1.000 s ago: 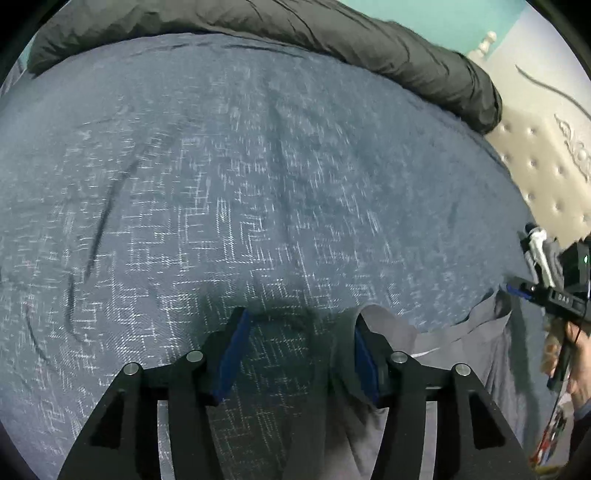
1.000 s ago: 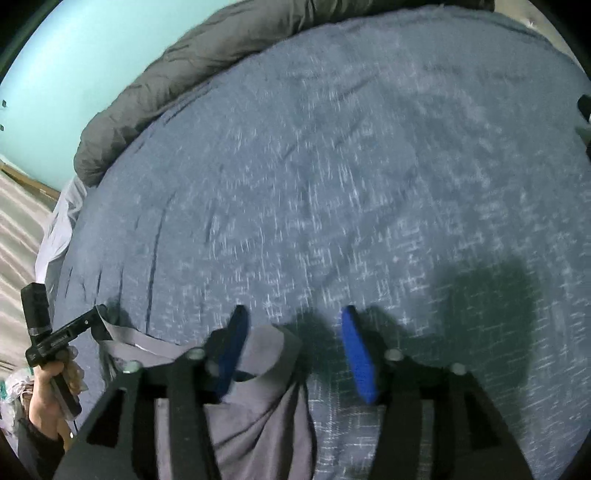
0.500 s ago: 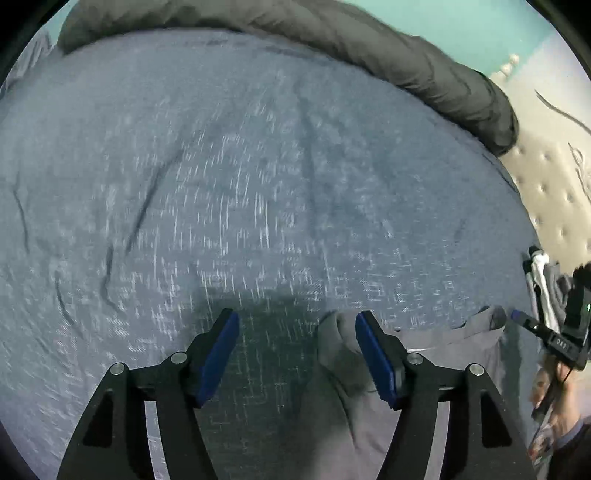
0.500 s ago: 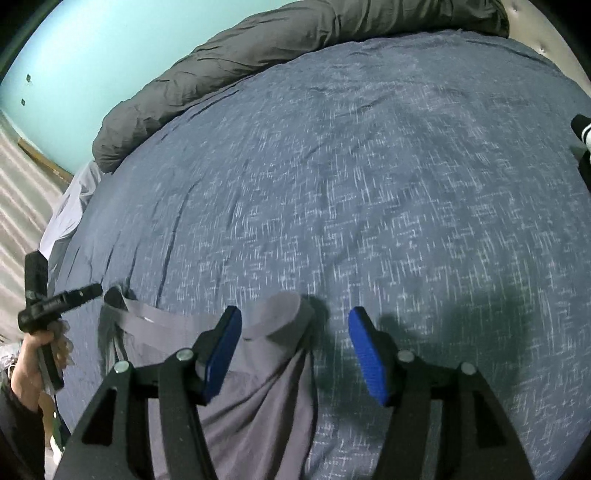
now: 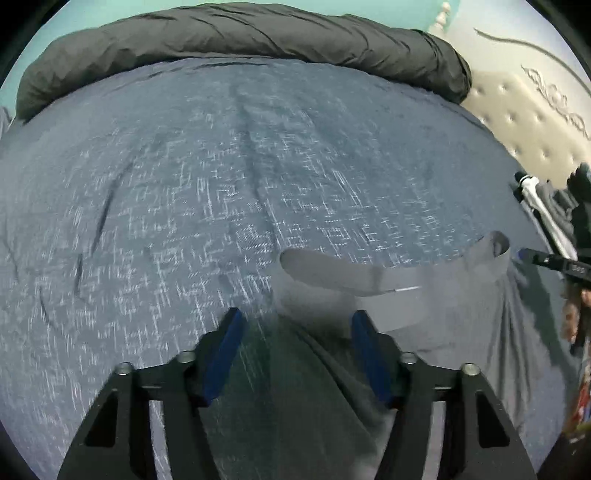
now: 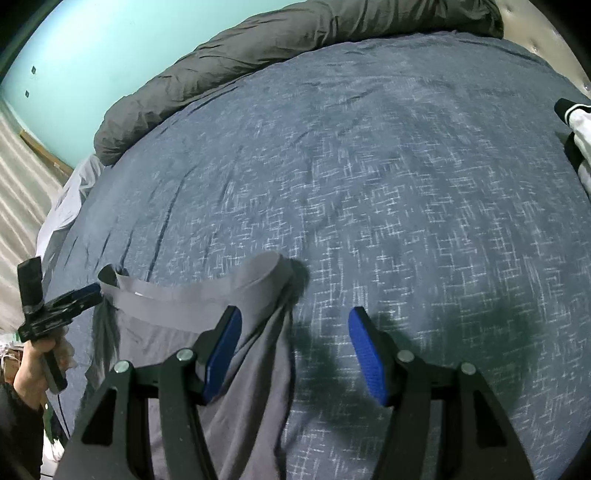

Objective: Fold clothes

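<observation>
Left wrist: left claw [image 5: 295,349] is spread wide, blue pads [image 5: 223,356] well apart, nothing pinched. The grey garment [image 5: 369,280] lies on the bed [image 5: 184,166], on the near right part of the blue-grey cover. One corner of its waistband sits just ahead of the gap between the pads, and the fabric runs back under the claw. The band stretches rightward to the far corner, where the right claw [image 5: 524,254] shows at the frame edge next to the fabric; can't tell from here if it touches. This view is motion-blurred around the cloth. Rolled dark duvet [image 5: 240,33] along the far edge of the bed, tufted headboard [image 5: 524,110] at upper right, a black-and-white clothing pile [image 5: 543,206] near the right edge.

Right wrist: right claw [image 6: 295,349] is also spread wide and grips nothing. Its left pad [image 6: 221,354] sits over the garment [image 6: 207,306]; its right pad hangs over bare bed cover [image 6: 406,184]. The waistband runs left to the left claw [image 6: 88,293], held by a hand [image 6: 37,354]; its tips sit at the band's far corner, contact unclear. Duvet [image 6: 258,51] along the far edge, teal wall [image 6: 110,44] behind it, the black-and-white pile [image 6: 578,122] at the right edge.
</observation>
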Tool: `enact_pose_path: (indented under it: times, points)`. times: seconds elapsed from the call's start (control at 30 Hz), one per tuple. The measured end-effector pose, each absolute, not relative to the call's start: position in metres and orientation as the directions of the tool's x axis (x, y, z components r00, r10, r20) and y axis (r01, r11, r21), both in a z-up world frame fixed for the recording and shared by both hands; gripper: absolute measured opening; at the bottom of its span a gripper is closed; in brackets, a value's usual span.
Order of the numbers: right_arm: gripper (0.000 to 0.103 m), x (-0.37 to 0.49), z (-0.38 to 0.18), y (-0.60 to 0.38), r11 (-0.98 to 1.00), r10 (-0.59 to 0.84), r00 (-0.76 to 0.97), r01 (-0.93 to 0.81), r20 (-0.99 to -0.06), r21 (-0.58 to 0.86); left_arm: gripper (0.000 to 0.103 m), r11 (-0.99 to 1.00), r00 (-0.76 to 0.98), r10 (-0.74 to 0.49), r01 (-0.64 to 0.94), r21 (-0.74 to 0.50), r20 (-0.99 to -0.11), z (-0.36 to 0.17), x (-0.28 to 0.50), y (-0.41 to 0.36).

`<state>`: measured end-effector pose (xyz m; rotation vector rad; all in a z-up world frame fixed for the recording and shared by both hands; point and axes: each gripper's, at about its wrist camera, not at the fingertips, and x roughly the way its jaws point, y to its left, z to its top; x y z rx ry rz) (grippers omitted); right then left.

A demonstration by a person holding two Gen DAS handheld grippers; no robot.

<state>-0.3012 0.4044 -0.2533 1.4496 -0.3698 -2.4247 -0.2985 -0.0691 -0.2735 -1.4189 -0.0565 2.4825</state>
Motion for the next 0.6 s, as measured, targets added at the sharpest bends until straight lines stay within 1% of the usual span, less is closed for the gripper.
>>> enact_pose_path:
  times: [0.03,0.07,0.13,0.17,0.3,0.33,0.43,0.6]
  points:
    - [0.061,-0.301,-0.253,0.402,-0.924,-0.376,-0.449,0.123,-0.810,0.361,0.031,-0.960,-0.480,0.255,-0.228,-0.162,-0.839,-0.273,-0.300,-0.071]
    - [0.061,-0.301,-0.253,0.401,-0.924,-0.378,-0.449,0.130,-0.810,0.359,0.028,-0.960,-0.481,0.252,-0.233,-0.155,-0.840,-0.274,-0.303,-0.070]
    - [0.061,-0.301,-0.252,0.397,-0.924,-0.381,-0.448,0.144,-0.809,0.355,0.010,-0.957,-0.479,0.256,-0.247,-0.151,-0.840,-0.273,-0.307,-0.074]
    - [0.061,-0.301,-0.253,0.396,-0.924,-0.381,-0.448,0.148,-0.809,0.353,0.006,-0.957,-0.481,0.256,-0.252,-0.147,-0.839,-0.272,-0.307,-0.074]
    - [0.061,-0.302,-0.255,0.393,-0.926,-0.377,-0.448,0.152,-0.810,0.347,0.004,-0.957,-0.495,0.255,-0.252,-0.144,-0.831,-0.268,-0.314,-0.072]
    - [0.061,-0.303,-0.256,0.392,-0.927,-0.375,-0.450,0.154,-0.811,0.343,0.004,-0.957,-0.496,0.263,-0.244,-0.158,-0.827,-0.269,-0.318,-0.072]
    - [0.061,-0.304,-0.256,0.389,-0.927,-0.373,-0.454,0.159,-0.809,0.339,0.004,-0.949,-0.496,0.314,-0.179,-0.259,-0.809,-0.265,-0.328,-0.087]
    - [0.061,-0.308,-0.258,0.385,-0.931,-0.365,-0.456,0.171,-0.812,0.322,0.004,-0.945,-0.491,0.323,-0.126,-0.301,-0.809,-0.272,-0.334,-0.100]
